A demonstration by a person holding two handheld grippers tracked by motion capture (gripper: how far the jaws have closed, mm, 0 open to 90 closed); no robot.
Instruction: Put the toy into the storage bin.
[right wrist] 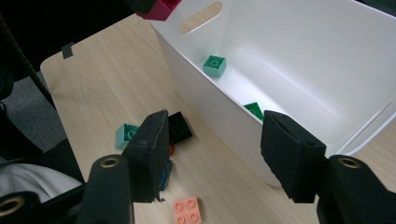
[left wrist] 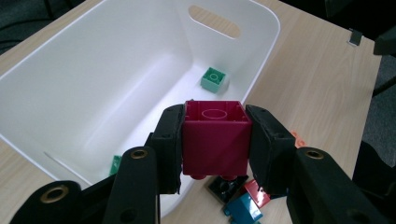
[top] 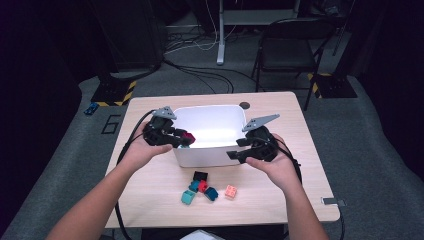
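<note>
White plastic bin [top: 207, 152], rectangular with rounded corners, smooth glossy walls and an oval handle slot in one end wall, standing at the middle of a pale wood-grain tabletop [top: 280, 115]. No legible brand or writing anywhere; a faint outlined figure resembling a "6" marked on the grey carpet [top: 350, 150] left of the tabletop.

Left gripper [left wrist: 215, 140] poised over the bin's left rim, jaws clamped on the flanks of a magenta brick [left wrist: 214, 140], a hollow-bottomed studded plastic cube, held above the bin's edge. Right gripper [right wrist: 212, 154] at the bin's right near corner, jaws standing wide and holding nothing, straddling the bin's wall.

Inside the bin: a pale green brick [left wrist: 214, 80] near the slotted end and a dark green brick [right wrist: 254, 110] against the near wall. In front of the bin: loose bricks in black [top: 200, 176], red [top: 202, 186], teal [top: 188, 196], blue [top: 210, 193] and salmon [top: 230, 191].

Beyond the bin: dark room, folding chair [top: 290, 50], floor cables [top: 200, 70].
</note>
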